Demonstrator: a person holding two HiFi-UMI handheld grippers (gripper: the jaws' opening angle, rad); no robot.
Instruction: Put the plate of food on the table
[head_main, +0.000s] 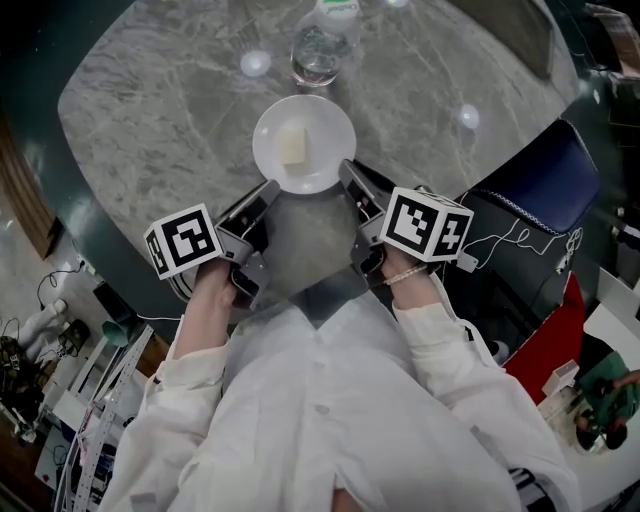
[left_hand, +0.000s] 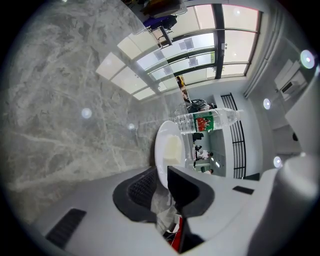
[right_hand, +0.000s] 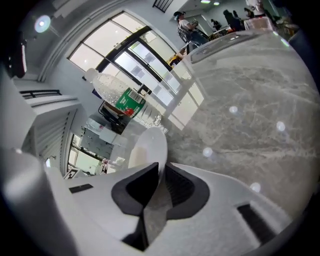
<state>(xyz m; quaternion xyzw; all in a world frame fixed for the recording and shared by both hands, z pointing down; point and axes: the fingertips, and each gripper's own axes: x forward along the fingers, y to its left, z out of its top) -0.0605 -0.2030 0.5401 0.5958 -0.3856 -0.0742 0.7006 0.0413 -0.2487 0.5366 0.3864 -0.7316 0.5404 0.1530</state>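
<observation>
Grey marble table (head_main: 150, 110) is seen under both claws. At left, the left gripper (head_main: 268, 188) is held low over the near table edge, w/ its marker cube beside a white sleeve; in the left gripper view its jaws are drawn narrow and clamped on the near-left rim of the white plate (head_main: 330, 140). A pale yellow block of food (head_main: 293, 146) is carried at the plate's centre. The plate is held over the table's near part; whether it rests on the marble can't be told. A clear water bottle (head_main: 320, 45) is stood just beyond the plate. At right, the right gripper (head_main: 347, 172) is pinched tight on the plate's near-right rim. A dark blue chair (head_main: 540, 185) is placed by the table's right edge.
</observation>
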